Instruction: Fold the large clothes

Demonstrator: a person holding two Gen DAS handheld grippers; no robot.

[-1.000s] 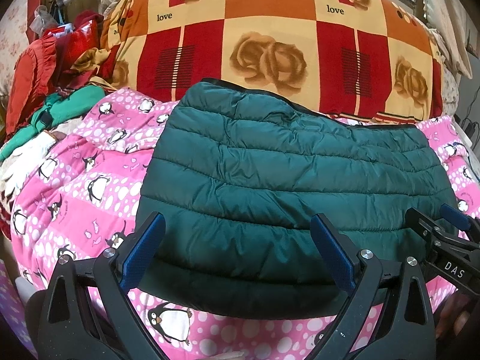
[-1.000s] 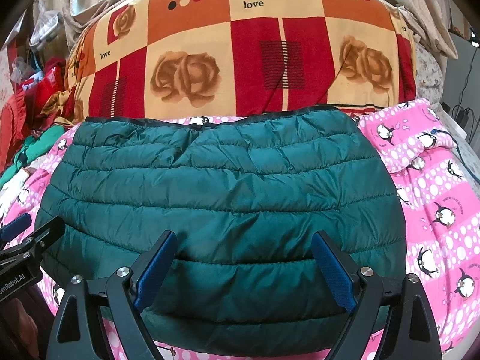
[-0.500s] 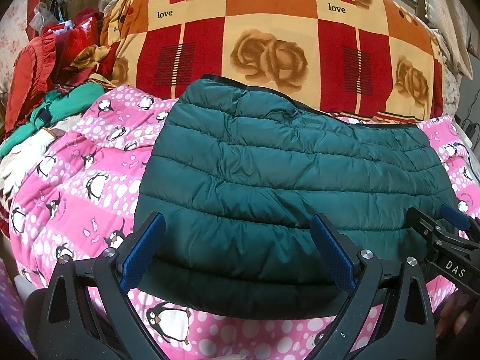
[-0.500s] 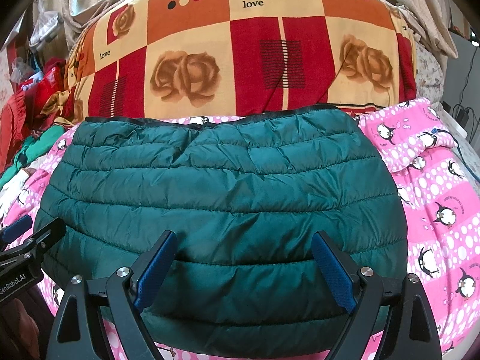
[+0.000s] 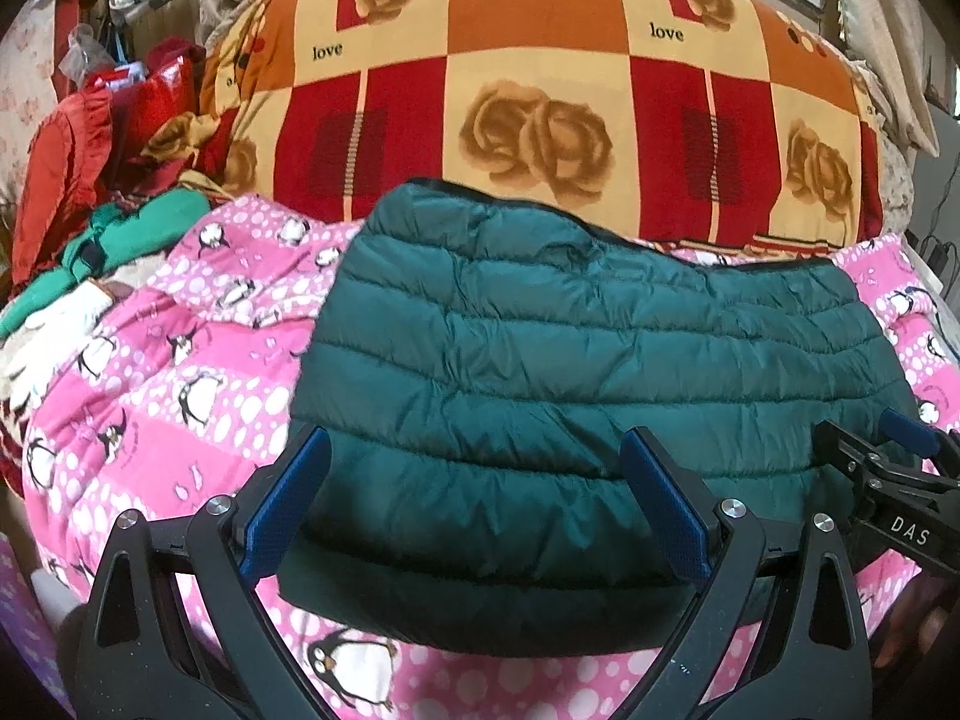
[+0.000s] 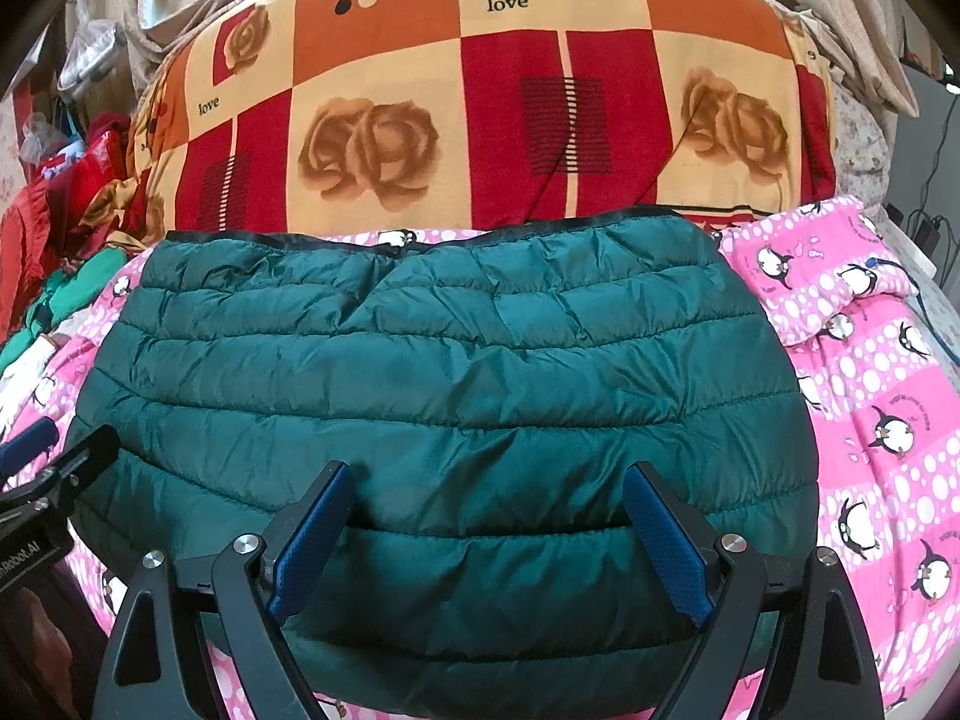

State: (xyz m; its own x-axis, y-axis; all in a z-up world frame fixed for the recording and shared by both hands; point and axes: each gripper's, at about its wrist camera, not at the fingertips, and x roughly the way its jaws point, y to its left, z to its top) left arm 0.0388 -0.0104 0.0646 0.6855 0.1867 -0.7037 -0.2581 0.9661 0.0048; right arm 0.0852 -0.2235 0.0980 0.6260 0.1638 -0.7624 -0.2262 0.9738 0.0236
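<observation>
Your left gripper is spread wide, blue ribbed pads apart with nothing between them, hovering over the near hem of the green puffer jacket; I can't tell whether the fingers brush the fabric. Your right gripper is just as wide, empty too, poised over the same near edge further along, and it shows in your left view at the far right. Straight ahead of both grippers that jacket lies folded into a broad, rounded slab: shiny quilted nylon, horizontal stitched channels, puffy and creased, a dark trim running along its far edge. Under it and out to either side of your fingers you've got the pink penguin bedspread, soft and rumpled with white dots. Beyond the jacket sits a big fleecy rose-print blanket in red, orange and cream squares, bulging like a bolster. Off to the left of your left gripper, a heap of red and green clothes
</observation>
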